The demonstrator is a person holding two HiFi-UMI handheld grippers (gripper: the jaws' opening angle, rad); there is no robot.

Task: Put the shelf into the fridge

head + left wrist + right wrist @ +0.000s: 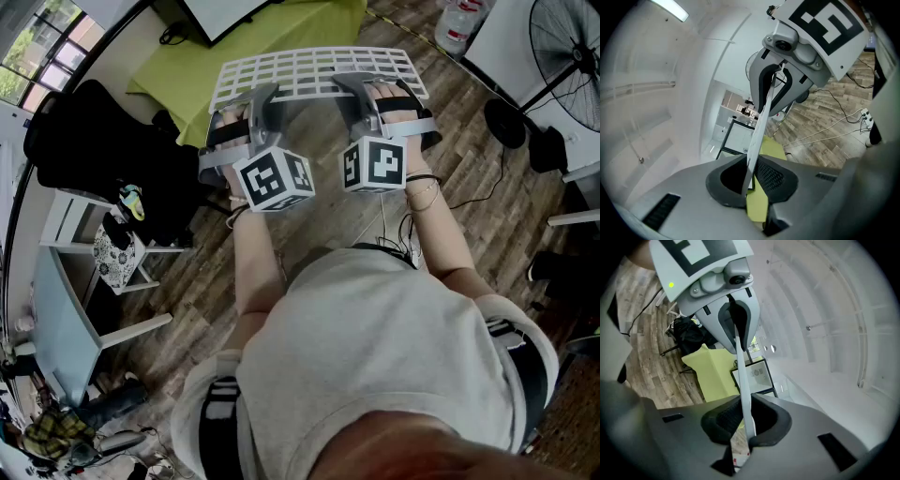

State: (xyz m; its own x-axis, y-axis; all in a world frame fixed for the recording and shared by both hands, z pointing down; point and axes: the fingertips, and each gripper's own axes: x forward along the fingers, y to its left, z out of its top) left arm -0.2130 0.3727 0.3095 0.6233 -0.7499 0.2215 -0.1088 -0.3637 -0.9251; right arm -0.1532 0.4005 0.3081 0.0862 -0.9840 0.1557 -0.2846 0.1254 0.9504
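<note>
Gripper views show the shelf [758, 126] only edge-on. From above it is a flat white grid held above the wood floor [469, 169], left claw [261, 96] and right claw [356, 86] clamped on its near edge.

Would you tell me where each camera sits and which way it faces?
Head view: on the person's head, facing steeply down at the white lattice shelf; forearms, torso, left gripper and right gripper show.
Left gripper view: on the left gripper, facing along its fingers, shut on the shelf's edge.
Right gripper view: on the right gripper, gripping likewise.
Shared: both gripper views see the shelf edge-on and the opposite gripper.
</note>
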